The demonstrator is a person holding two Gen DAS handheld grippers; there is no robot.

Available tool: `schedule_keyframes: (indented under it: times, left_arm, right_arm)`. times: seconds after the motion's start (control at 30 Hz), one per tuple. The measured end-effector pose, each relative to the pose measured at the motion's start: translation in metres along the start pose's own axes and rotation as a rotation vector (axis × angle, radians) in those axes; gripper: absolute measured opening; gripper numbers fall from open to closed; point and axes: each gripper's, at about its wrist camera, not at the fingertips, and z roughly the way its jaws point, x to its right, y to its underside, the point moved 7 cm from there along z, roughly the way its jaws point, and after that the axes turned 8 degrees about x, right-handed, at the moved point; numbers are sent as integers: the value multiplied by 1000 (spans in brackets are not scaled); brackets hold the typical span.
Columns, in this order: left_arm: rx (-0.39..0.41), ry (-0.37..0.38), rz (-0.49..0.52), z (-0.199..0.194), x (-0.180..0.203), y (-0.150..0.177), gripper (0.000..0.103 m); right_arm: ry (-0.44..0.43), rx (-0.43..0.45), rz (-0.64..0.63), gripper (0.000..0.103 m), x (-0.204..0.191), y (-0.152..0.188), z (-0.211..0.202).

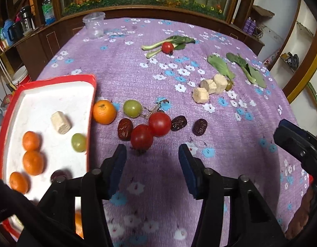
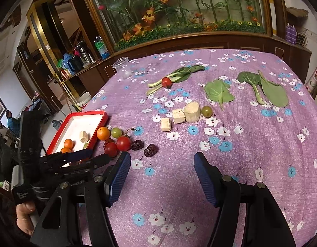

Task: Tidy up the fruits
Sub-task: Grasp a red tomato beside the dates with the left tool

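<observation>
Both tools tip steeply down over the purple tabletop, jaws apart and gripping nothing: my left tool hangs just short of the two red tomatoes beside the red-rimmed tray, my right tool over bare cloth near the dates. Three oranges, a green fruit and a pale chunk lie in the tray; one orange sits just outside its rim.
</observation>
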Motion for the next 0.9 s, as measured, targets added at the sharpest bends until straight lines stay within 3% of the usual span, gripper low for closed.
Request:
schedule_keyframes:
  times: [0.17, 0.5, 0.63, 0.9]
  left_arm:
    - [-28, -6, 10, 19, -1, 0, 36]
    - [-56, -77, 10, 38, -14, -1, 33]
    - [-45, -95, 30, 38, -13, 1, 27]
    - [-9, -115, 27, 27, -15, 1, 27]
  right_arm:
    - [2, -13, 10, 65, 4, 3, 10]
    - [3, -27, 12, 65, 5, 4, 21]
    - [2, -25, 4, 65, 3, 3, 22]
    - [1, -38, 6, 60, 3, 2, 30]
